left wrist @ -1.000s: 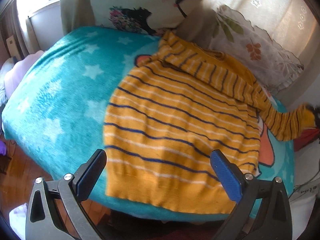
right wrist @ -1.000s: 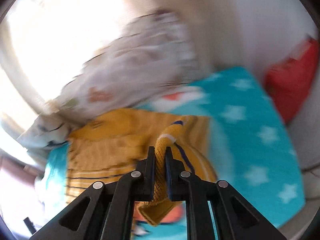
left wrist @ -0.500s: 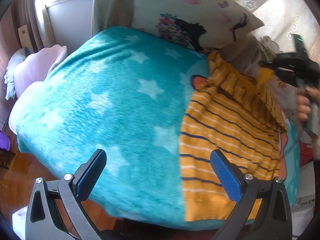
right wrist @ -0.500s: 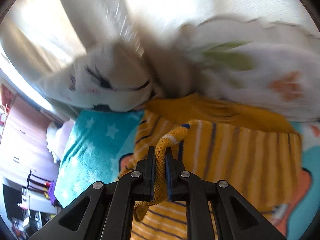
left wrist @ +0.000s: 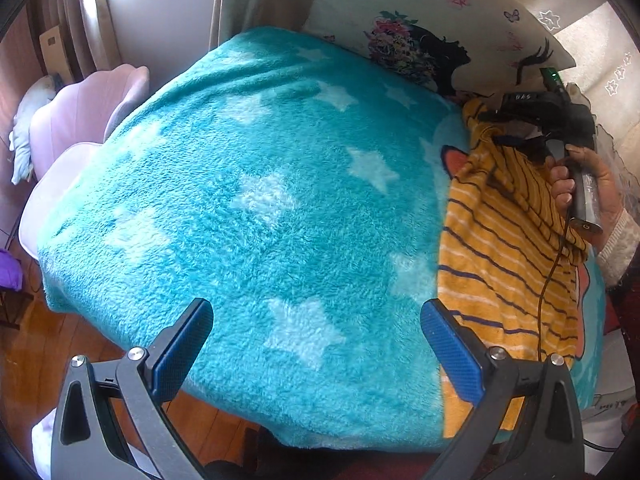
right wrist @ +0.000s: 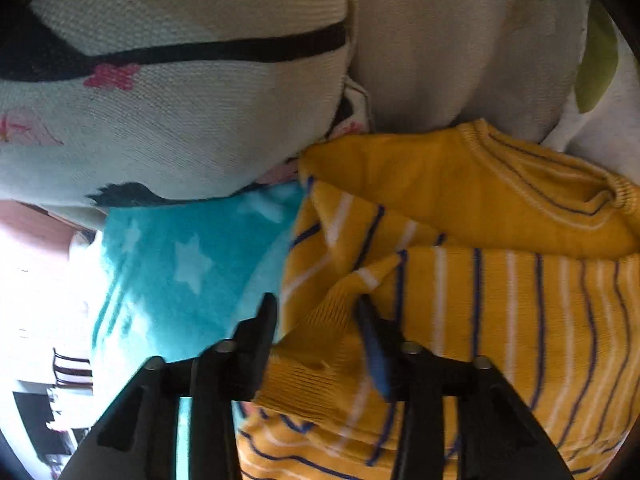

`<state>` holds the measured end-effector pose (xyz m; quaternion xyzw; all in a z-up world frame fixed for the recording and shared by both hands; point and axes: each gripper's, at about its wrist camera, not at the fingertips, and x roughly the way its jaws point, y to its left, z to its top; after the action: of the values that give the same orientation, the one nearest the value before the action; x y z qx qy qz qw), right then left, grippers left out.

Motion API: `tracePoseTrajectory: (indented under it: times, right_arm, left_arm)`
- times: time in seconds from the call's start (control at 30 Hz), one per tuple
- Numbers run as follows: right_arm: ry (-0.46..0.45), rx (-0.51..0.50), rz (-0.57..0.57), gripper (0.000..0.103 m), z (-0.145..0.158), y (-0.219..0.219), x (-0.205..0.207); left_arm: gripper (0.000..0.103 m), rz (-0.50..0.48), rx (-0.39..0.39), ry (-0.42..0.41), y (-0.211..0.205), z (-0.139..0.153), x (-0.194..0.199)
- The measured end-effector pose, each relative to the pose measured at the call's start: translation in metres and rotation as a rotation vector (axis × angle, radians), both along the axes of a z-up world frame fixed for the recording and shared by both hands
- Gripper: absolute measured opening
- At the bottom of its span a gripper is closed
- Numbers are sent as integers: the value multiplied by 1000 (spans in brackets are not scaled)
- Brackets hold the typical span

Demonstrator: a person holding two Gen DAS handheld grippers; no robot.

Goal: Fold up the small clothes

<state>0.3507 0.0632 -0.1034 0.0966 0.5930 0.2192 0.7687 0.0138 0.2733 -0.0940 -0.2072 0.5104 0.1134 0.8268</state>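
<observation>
Both hand-held grippers are seen over a bed. On the left hand-held gripper point(left wrist: 316, 344) the two blue-padded fingers point(left wrist: 182, 350) are spread wide apart with nothing between them, and they are held above the near edge of a turquoise star-patterned blanket point(left wrist: 260, 184), beside the lower hem of the sweater.

A yellow sweater point(left wrist: 504, 240) with navy and white stripes is laid on the right part of the blanket, with its collar end near the pillows. A sleeve point(right wrist: 332, 320) is folded over the body of the garment, and its ribbed cuff is seen between the fingers of the right hand-held gripper point(right wrist: 316, 316). Those fingers are parted, with a clear gap on each side of the cloth, so the sleeve is released rather than pinched; whether the cuff is touched by either pad cannot be told.

From the left wrist view, the right hand-held gripper point(left wrist: 540, 116) is seen at the top of the sweater, gripped by a hand point(left wrist: 580, 184) in a white knitted cuff, and a dark cable is trailed from it across the stripes.

A pale pillow point(left wrist: 432, 28) printed with a dark-haired figure is propped at the head of the bed, and a second leaf-patterned pillow point(right wrist: 592, 60) is set beside it. A lilac shell-shaped chair point(left wrist: 84, 120) is placed by the bed on a wooden floor point(left wrist: 44, 344).
</observation>
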Motion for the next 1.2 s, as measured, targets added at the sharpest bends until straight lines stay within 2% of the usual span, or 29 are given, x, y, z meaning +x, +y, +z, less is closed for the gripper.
tracePoseTrajectory:
  times: [0.17, 0.33, 0.47, 0.57, 0.7, 0.83, 0.93, 1.07, 1.17, 1.2]
  right_arm:
    - [-1, 56, -9, 55, 11, -12, -18]
    - [30, 17, 11, 58, 7, -44, -56]
    - [32, -67, -19, 58, 5, -98, -95]
    - [23, -115, -77, 58, 10, -152, -125]
    - [14, -78, -201, 58, 20, -238, -172]
    - [8, -59, -298, 61, 21, -304, -219]
    - [27, -25, -324, 61, 12, -333, -245]
    - [64, 32, -335, 61, -10, -350, -272]
    - [82, 99, -333, 61, -24, -348, -285]
    - [89, 128, -329, 61, -29, -347, -288]
  left_arm:
    - [103, -50, -5, -1, -1, -4, 11]
    - [103, -116, -33, 1, -11, -9, 27]
    - [103, -165, -51, -10, -26, -7, 39]
    - [103, -196, -23, -46, -40, 3, 46]
    - [103, -219, 24, -81, -60, 13, 52]
    - [103, -224, -43, -50, -72, 6, 49]
    - [103, -223, -110, -15, -81, -4, 45]
    - [103, -208, -168, 3, -90, -20, 43]
    - [103, -191, -281, 6, -92, -33, 42]
    - [103, -182, -348, 10, -91, -40, 42]
